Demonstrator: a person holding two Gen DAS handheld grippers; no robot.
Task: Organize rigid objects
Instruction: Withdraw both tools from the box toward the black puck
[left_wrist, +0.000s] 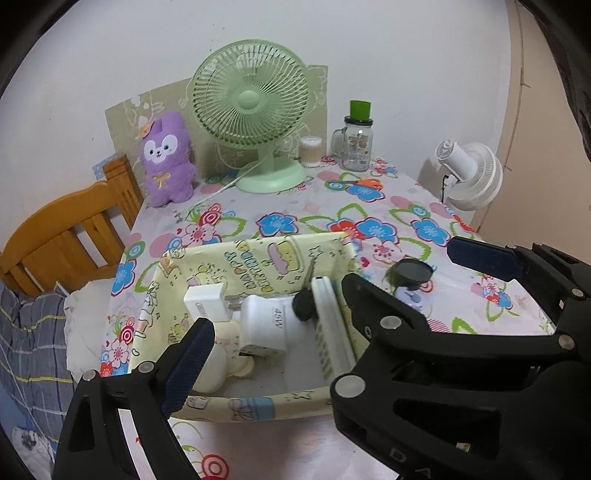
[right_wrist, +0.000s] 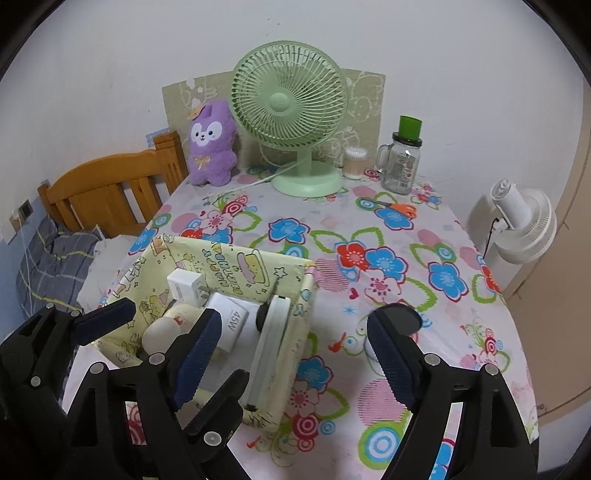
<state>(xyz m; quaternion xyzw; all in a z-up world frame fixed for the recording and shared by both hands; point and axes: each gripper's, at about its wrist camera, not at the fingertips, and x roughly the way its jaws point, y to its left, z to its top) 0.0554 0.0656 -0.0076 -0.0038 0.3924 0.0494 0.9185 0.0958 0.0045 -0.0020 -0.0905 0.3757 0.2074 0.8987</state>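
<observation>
Left wrist view is showing the left claw (left_wrist: 332, 291) spreading wide and empty over the yellow cartoon-print fabric box (left_wrist: 236, 406), where a white wall charger (left_wrist: 205, 302), a white 45W adapter (left_wrist: 269, 321), a black-headed key (left_wrist: 306, 304) and a white power strip (left_wrist: 330, 328) are lying packed together, probably already sorted. Further right, the right claw (right_wrist: 291, 350) is gaping open, holding nothing, apparently lining up on the round black-lidded lilac object (left_wrist: 412, 280) sitting on the floral-clothed desk (left_wrist: 406, 206) just beside the box.
</observation>
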